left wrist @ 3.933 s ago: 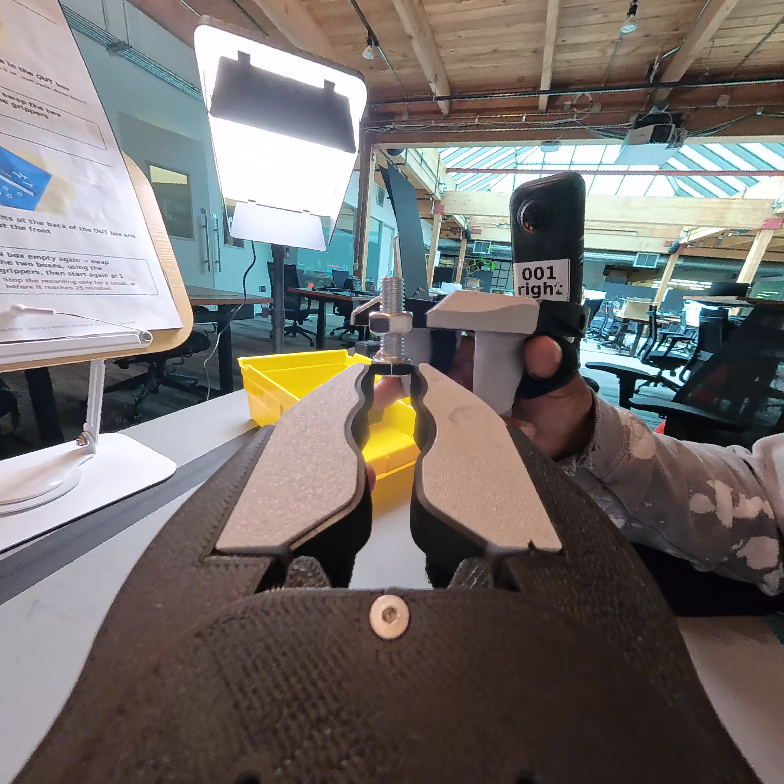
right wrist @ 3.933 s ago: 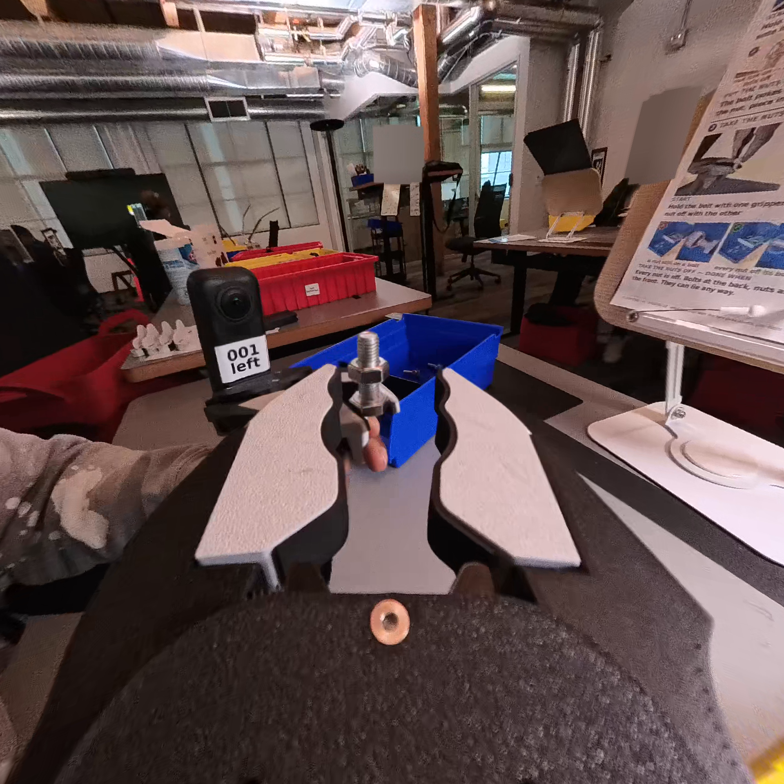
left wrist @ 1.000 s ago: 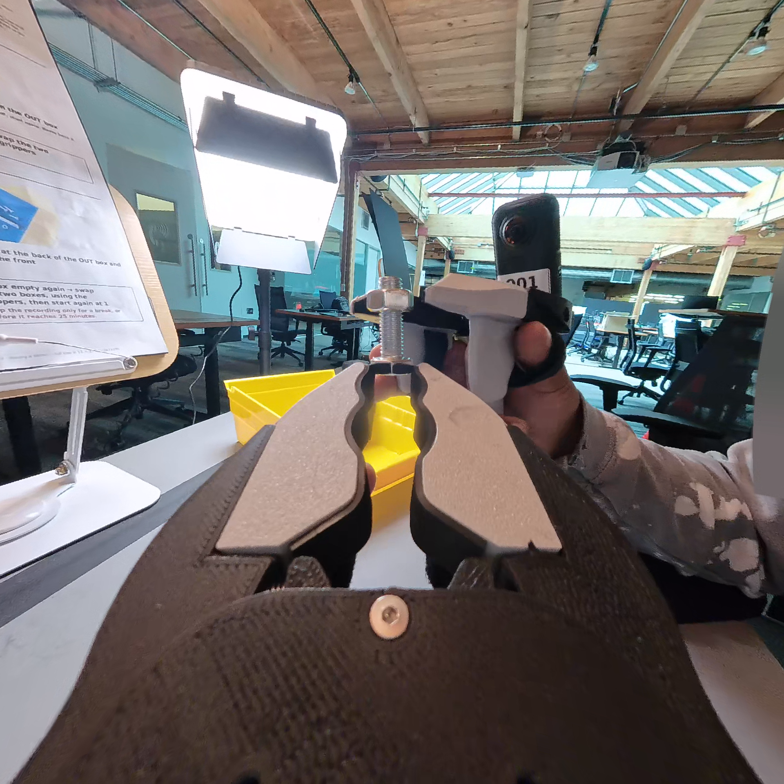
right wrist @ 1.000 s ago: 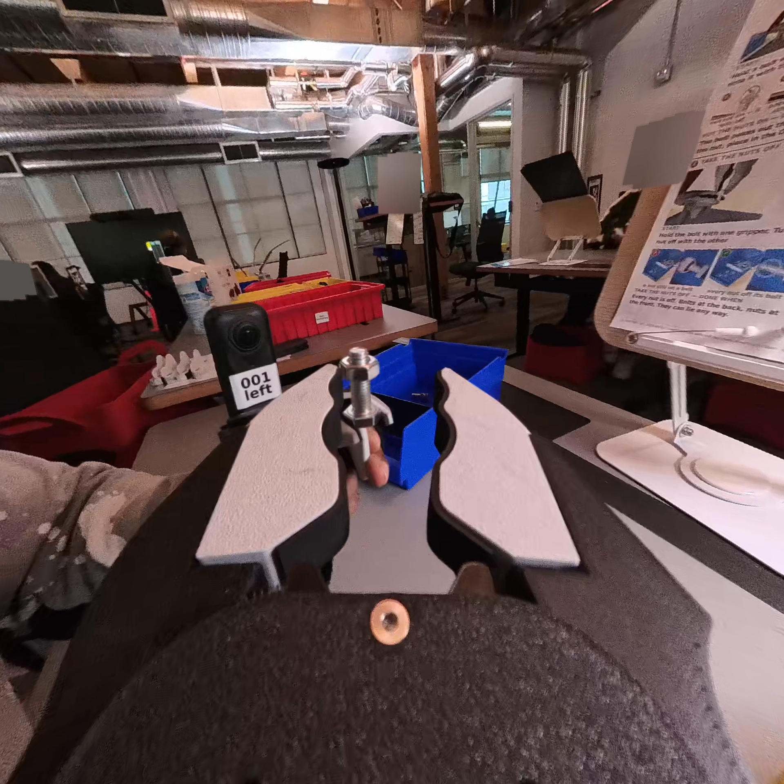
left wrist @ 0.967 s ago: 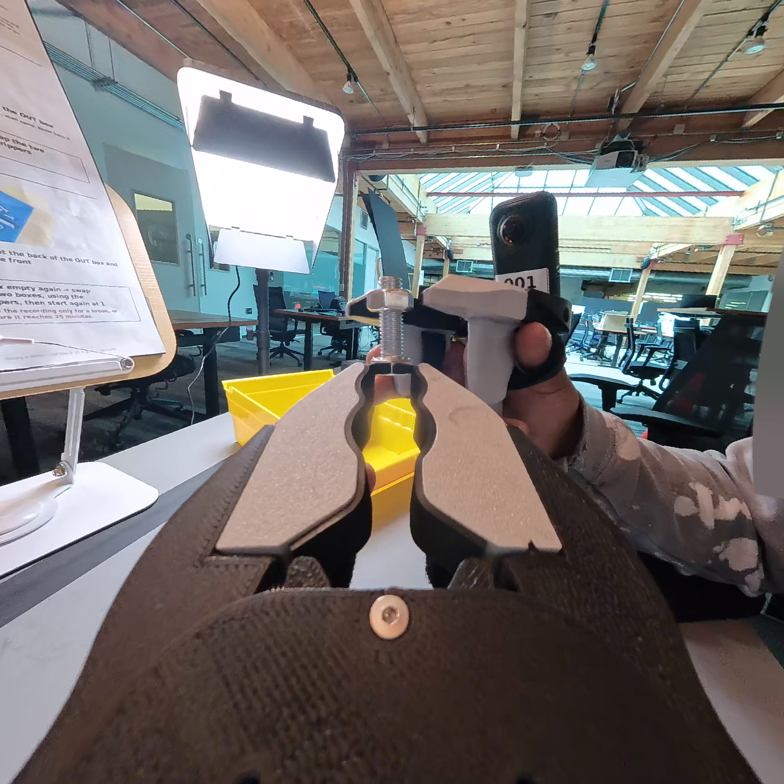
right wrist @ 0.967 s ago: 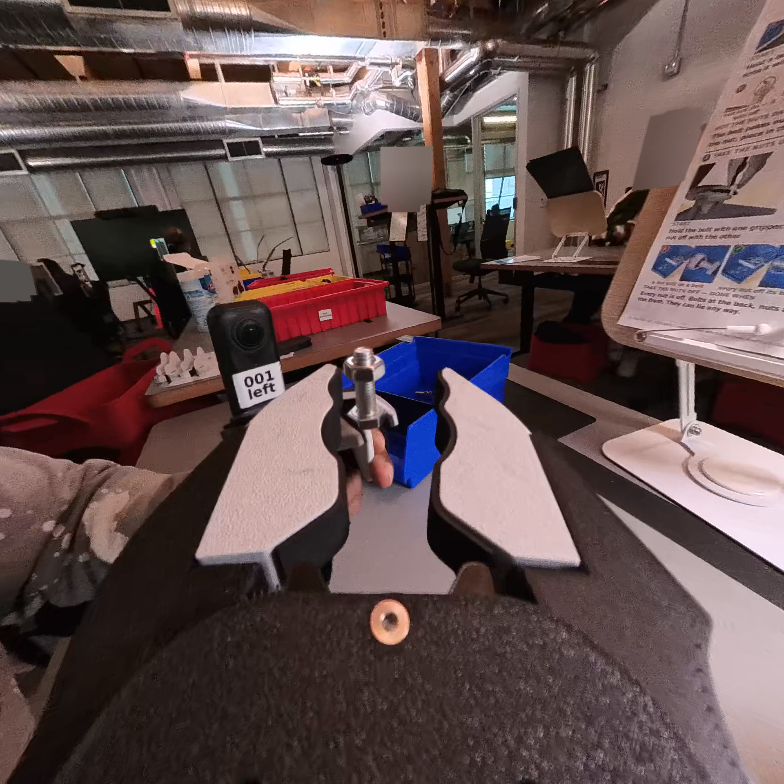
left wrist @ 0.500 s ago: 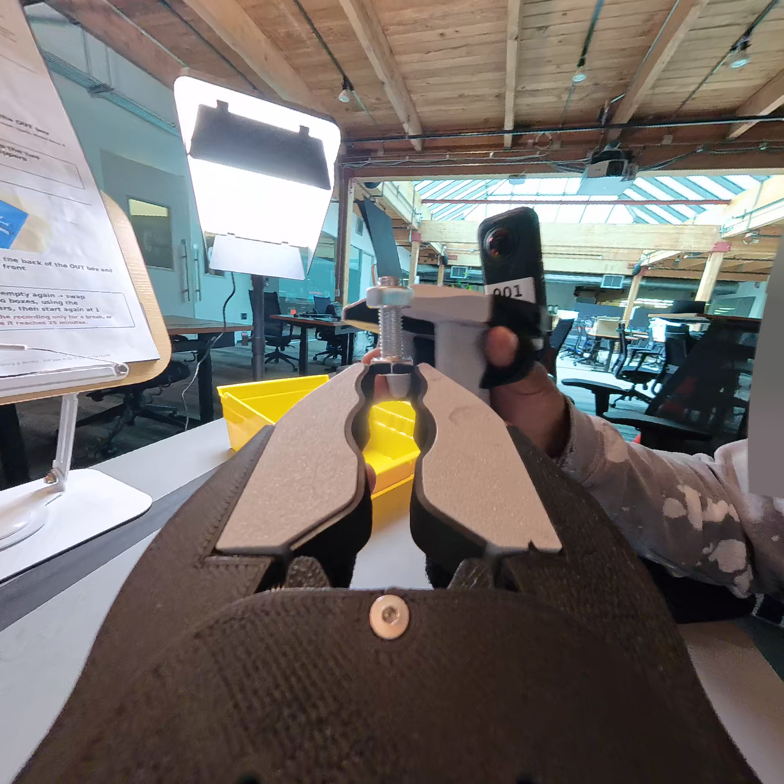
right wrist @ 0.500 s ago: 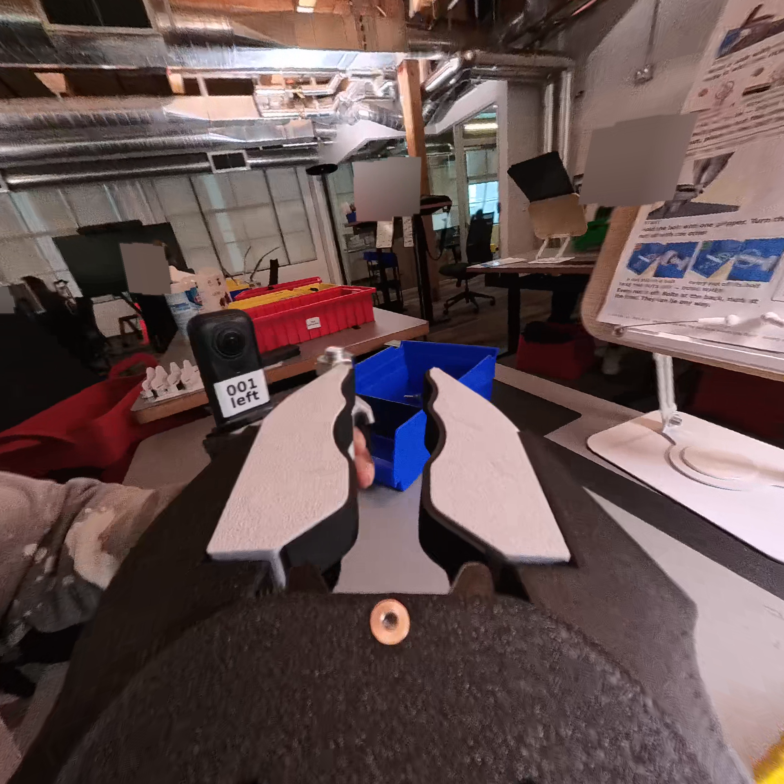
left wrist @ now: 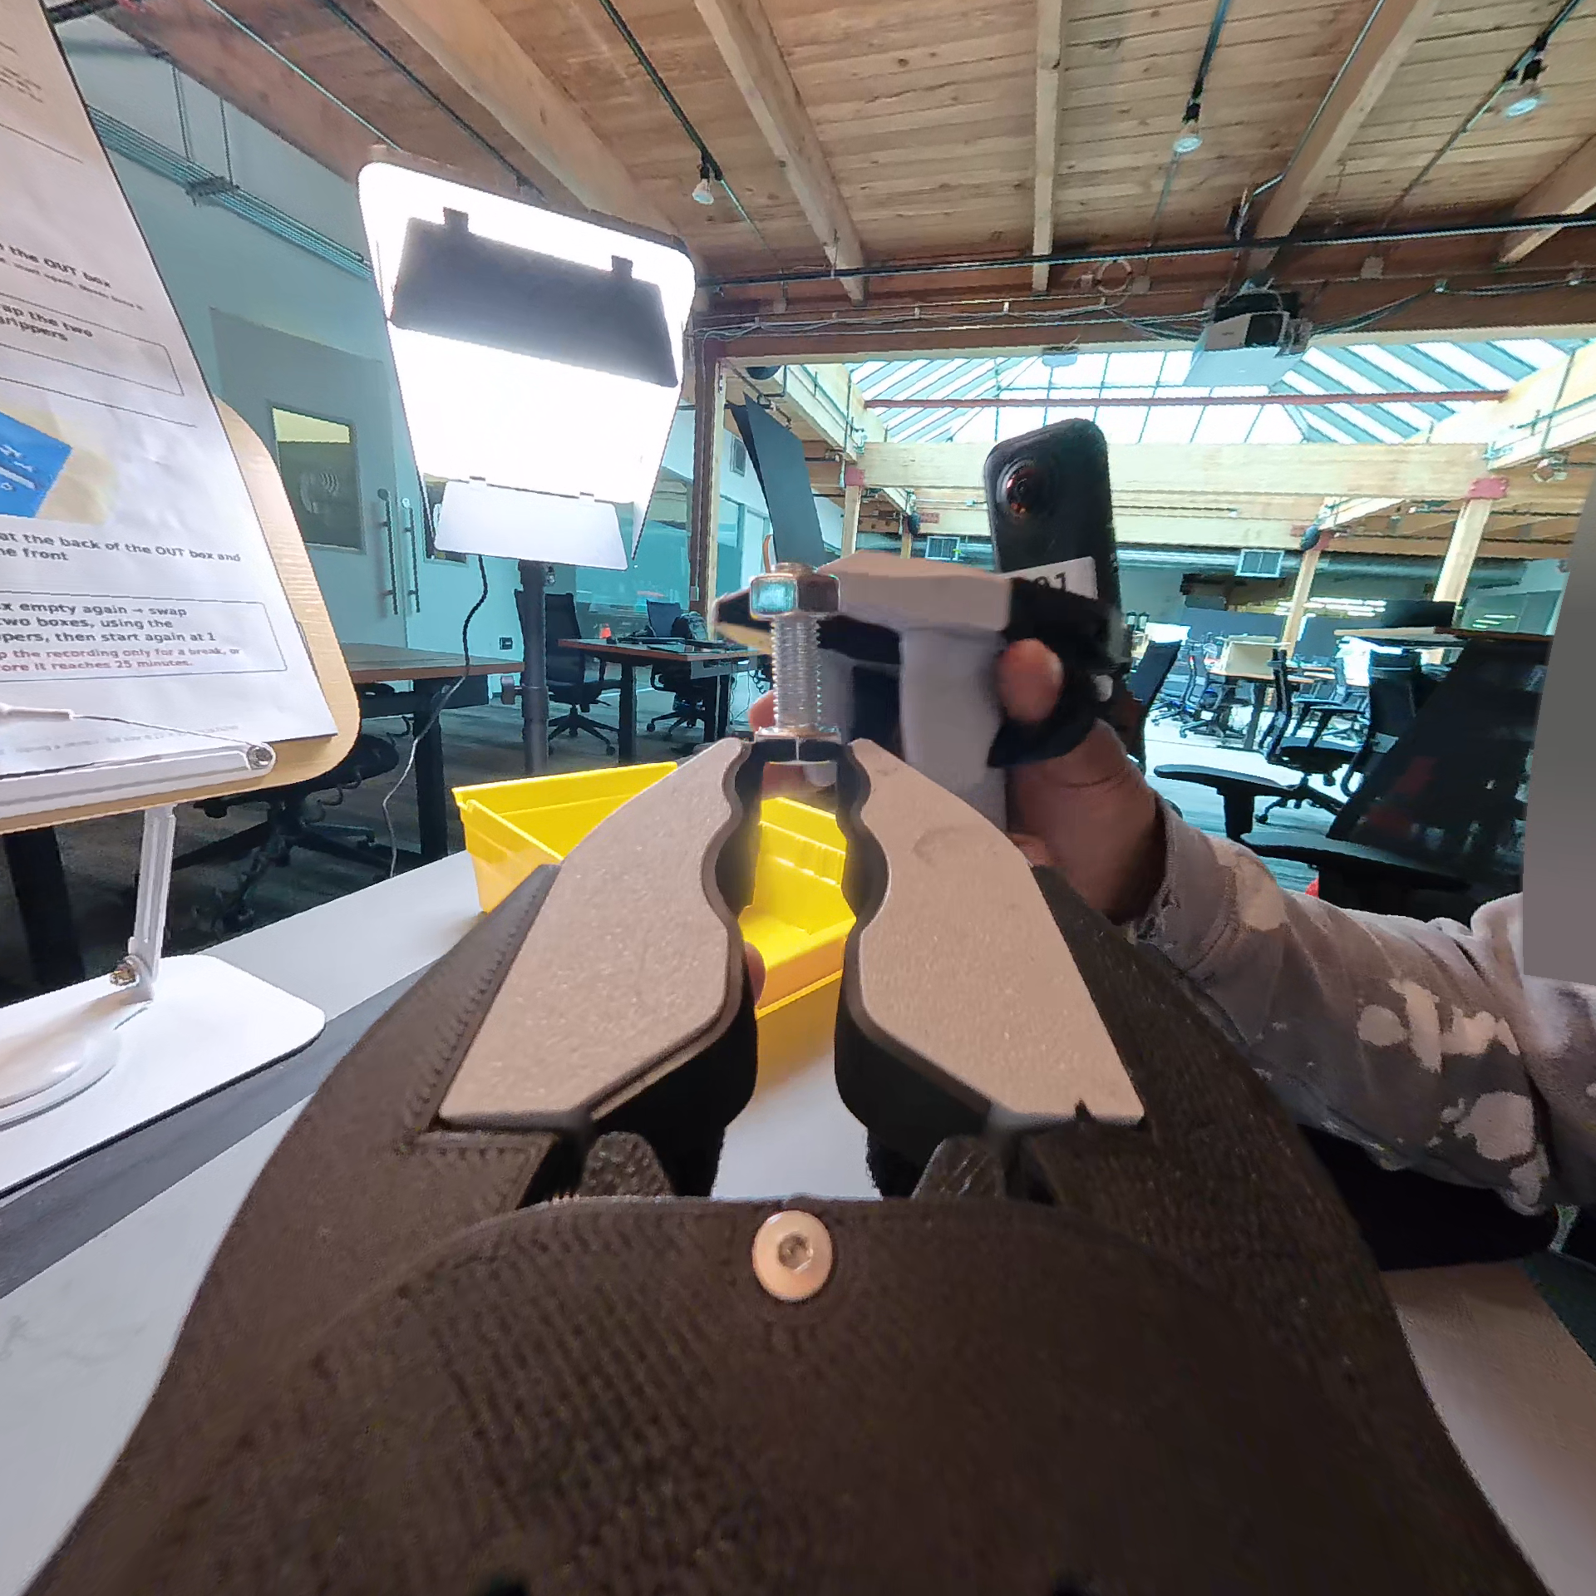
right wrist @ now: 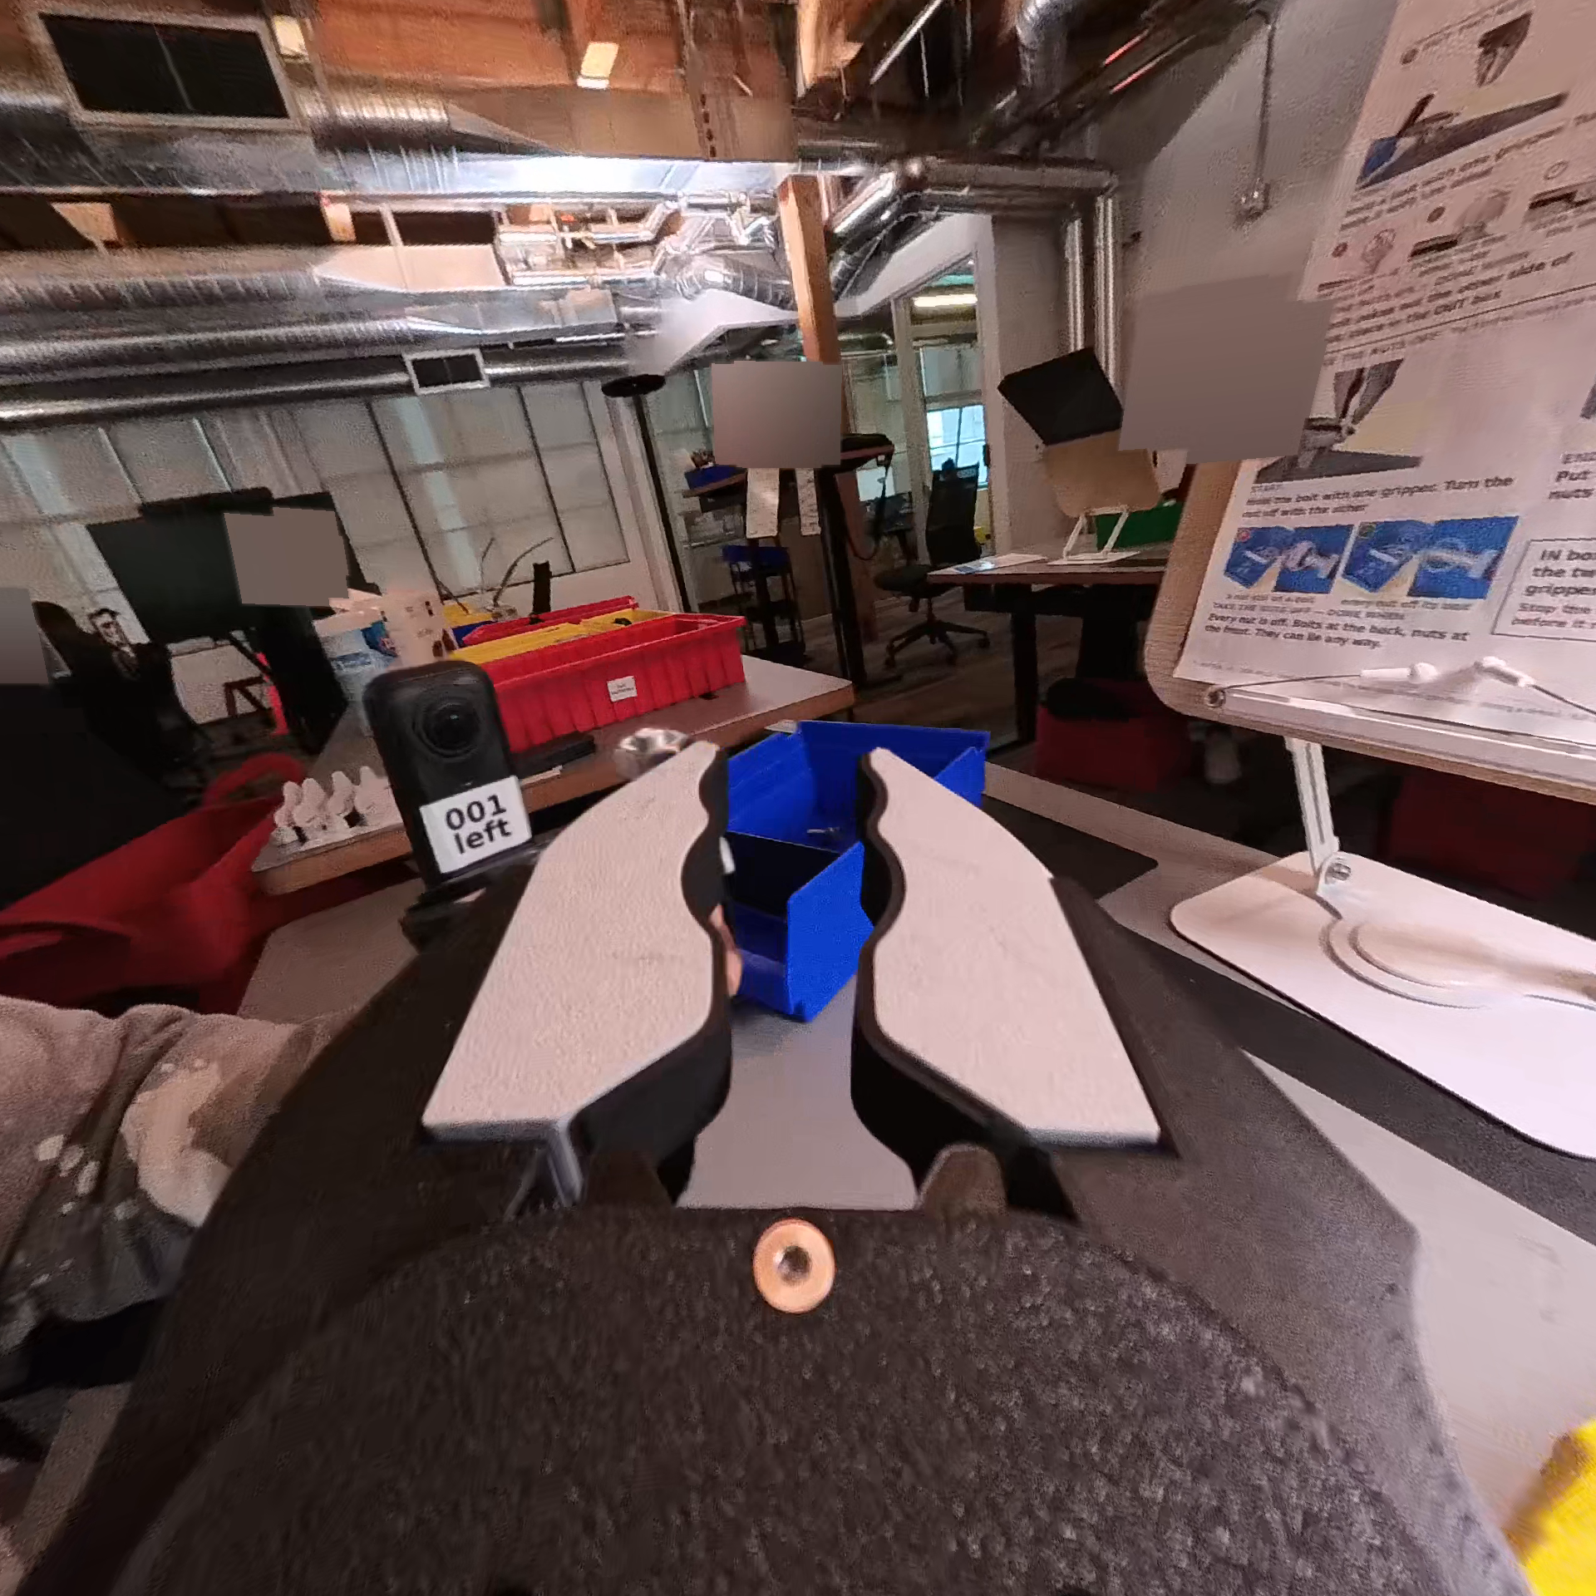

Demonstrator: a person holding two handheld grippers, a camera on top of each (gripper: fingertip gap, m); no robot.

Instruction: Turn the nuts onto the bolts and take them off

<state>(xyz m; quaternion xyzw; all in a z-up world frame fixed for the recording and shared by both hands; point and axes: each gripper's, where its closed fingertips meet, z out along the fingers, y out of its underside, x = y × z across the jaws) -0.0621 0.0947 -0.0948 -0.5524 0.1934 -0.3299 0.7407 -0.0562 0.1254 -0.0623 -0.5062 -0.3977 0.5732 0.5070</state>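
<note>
My left gripper (left wrist: 794, 762) is shut on the head of a steel bolt (left wrist: 794, 674) and holds it upright above the table. A hex nut (left wrist: 793, 596) sits at the very top of the thread. The grey finger (left wrist: 907, 596) of my right gripper lies level with the nut, right behind it. In the right wrist view my right gripper (right wrist: 790, 764) has its jaws apart with nothing between them. The blurred nut (right wrist: 649, 744) shows just left of its left fingertip. The bolt's shaft is hidden behind that finger.
A yellow bin (left wrist: 553, 803) stands on the table behind the bolt, and a blue bin (right wrist: 803, 872) ahead of my right gripper. An instruction board on a white stand (left wrist: 129, 518) (right wrist: 1382, 604) is at the table's side. A hand and sleeve (left wrist: 1079, 803) hold the right gripper. The left gripper's tips are roughly 5 centimeters from the right gripper's.
The nut has climbed from mid-thread to the top of the bolt. My right gripper's jaws have narrowed and shifted, so the nut now lies left of its left finger.
</note>
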